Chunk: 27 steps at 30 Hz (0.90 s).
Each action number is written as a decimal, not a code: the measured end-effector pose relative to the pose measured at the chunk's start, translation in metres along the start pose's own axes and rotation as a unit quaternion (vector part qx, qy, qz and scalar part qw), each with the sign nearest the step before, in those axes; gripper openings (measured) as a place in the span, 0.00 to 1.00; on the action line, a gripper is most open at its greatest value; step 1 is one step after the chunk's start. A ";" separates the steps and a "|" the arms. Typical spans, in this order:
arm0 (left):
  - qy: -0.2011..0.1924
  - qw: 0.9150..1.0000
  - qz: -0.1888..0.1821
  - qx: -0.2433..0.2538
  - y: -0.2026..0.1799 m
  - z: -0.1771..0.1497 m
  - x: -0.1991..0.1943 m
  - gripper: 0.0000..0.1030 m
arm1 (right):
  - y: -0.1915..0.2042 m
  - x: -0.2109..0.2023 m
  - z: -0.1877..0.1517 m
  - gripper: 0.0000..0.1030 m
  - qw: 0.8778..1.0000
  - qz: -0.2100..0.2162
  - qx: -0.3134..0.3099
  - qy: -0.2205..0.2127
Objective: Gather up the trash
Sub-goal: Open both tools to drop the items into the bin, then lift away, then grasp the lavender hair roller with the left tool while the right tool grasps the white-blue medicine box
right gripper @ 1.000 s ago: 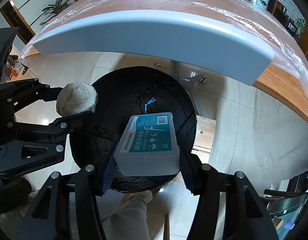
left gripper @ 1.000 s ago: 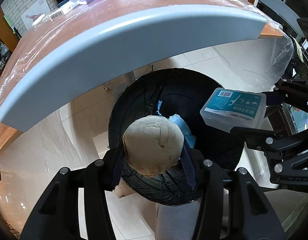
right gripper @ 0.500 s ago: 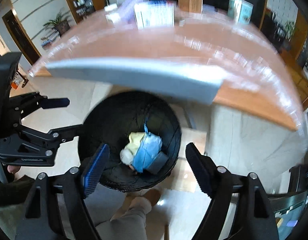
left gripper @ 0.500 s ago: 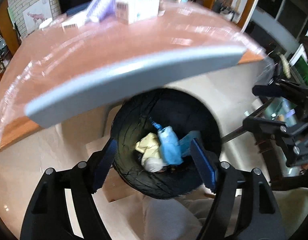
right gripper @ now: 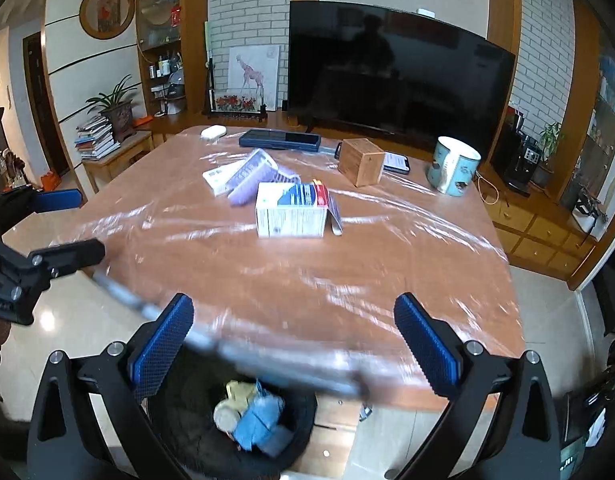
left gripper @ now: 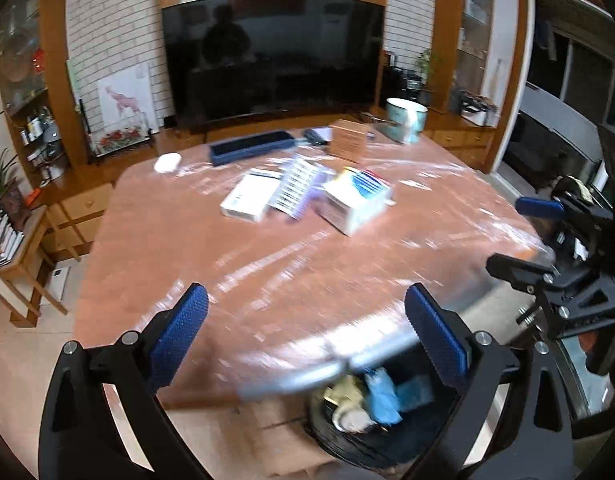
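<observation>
A black trash bin [left gripper: 419, 436] stands on the floor below the table's near edge and holds a tissue ball [left gripper: 349, 416], blue pieces and a box; it also shows in the right wrist view [right gripper: 211, 444]. My left gripper [left gripper: 307, 332] is open and empty above the table edge. My right gripper [right gripper: 293, 340] is open and empty too. On the plastic-covered table [right gripper: 307, 272] lie a white and blue box [right gripper: 291, 210], a purple packet [right gripper: 251, 176] and a white box [right gripper: 217, 174].
At the table's far side stand a wooden box [right gripper: 361, 161], a mug [right gripper: 453, 165], a phone [right gripper: 395, 161], a dark blue case [right gripper: 279, 140] and a white case [right gripper: 213, 132]. A television [right gripper: 395, 76] stands behind. Each gripper shows in the other's view [left gripper: 555, 264].
Both grippers opened and dropped the tissue ball and the floss box into the bin. Both then rose from over the bin to look across the table top.
</observation>
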State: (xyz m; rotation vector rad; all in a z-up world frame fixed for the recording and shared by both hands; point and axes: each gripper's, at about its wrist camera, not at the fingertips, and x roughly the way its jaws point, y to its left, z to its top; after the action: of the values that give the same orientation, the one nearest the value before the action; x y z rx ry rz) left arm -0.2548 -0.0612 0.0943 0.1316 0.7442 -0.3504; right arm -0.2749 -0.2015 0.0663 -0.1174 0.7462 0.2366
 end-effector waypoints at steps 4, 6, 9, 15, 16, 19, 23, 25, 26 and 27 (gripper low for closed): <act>0.009 1.000 -0.014 0.008 0.019 0.021 0.025 0.96 | 0.004 0.035 0.022 0.96 1.000 0.001 0.003 0.016; 0.012 1.000 -0.014 0.020 0.025 0.030 0.037 0.96 | 0.006 0.051 0.029 0.96 1.000 -0.006 0.000 0.024; 0.021 0.999 -0.020 0.032 0.032 0.042 0.059 0.96 | 0.006 0.079 0.037 0.96 0.999 -0.015 0.001 0.041; 0.045 0.996 -0.057 0.049 0.038 0.064 0.107 0.96 | 0.008 0.118 0.048 0.96 0.998 -0.024 -0.005 0.065; 0.048 0.995 -0.063 0.052 0.038 0.067 0.113 0.96 | 0.008 0.123 0.049 0.96 0.997 -0.024 -0.006 0.067; 0.058 0.993 -0.080 0.057 0.037 0.076 0.136 0.96 | 0.009 0.138 0.054 0.96 0.997 -0.020 -0.006 0.074; 0.072 0.991 -0.090 0.062 0.035 0.084 0.160 0.96 | 0.009 0.153 0.057 0.96 0.997 -0.019 -0.012 0.080; 0.080 0.990 -0.096 0.062 0.034 0.086 0.171 0.96 | 0.009 0.160 0.059 0.96 0.996 -0.015 -0.011 0.082; 0.084 0.989 -0.103 0.061 0.034 0.087 0.176 0.96 | 0.009 0.163 0.060 0.96 0.997 -0.009 -0.010 0.082; 0.085 0.989 -0.106 0.060 0.034 0.088 0.179 0.96 | 0.008 0.166 0.061 0.96 0.996 -0.009 -0.010 0.083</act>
State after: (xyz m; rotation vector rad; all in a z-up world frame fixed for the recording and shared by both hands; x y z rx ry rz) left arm -0.0640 -0.0980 0.0362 0.1980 0.9086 -0.5930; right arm -0.1194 -0.1538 -0.0027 -0.1639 0.9072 0.2199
